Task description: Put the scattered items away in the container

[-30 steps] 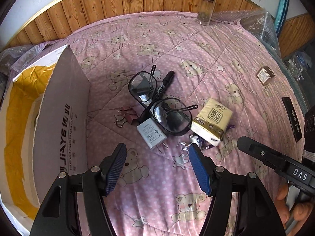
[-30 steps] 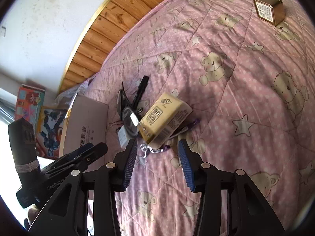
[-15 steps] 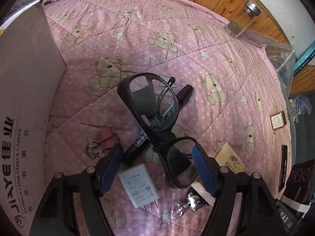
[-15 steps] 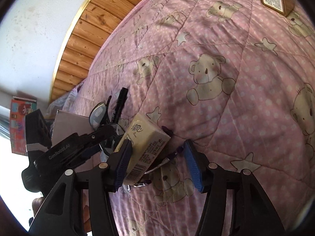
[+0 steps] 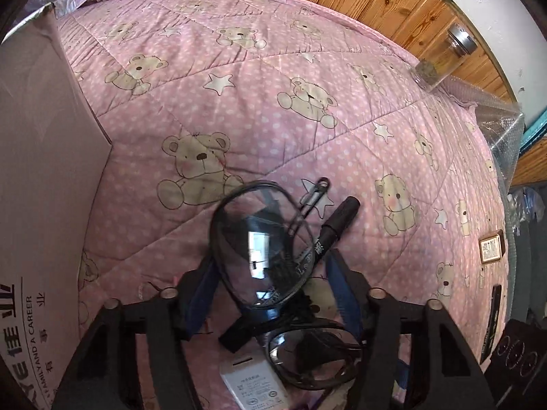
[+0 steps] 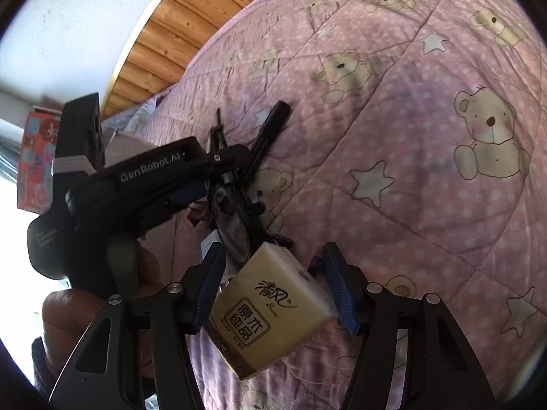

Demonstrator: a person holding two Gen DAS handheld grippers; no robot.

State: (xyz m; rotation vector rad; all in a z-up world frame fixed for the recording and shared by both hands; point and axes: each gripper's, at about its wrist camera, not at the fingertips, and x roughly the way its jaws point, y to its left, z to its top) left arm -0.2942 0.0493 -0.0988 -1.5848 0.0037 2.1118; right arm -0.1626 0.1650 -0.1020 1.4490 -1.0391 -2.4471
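Right wrist: "GenRobot.AI" on left hand-held gripper (image 6: 218, 184)

A pink quilt (image 5: 273, 109) is showing white dots, beige teddy bears and white stars. Black-framed glasses (image 5: 263, 246) are lying by a black marker (image 5: 338, 218) at 2 o'clock. The tissue pack (image 6: 270, 311) is showing cream with dark lettering.

Both grippers are held low over the pink quilt (image 5: 307, 130): left gripper (image 5: 273, 294) spread wide, right gripper (image 6: 273, 287) likewise parted.
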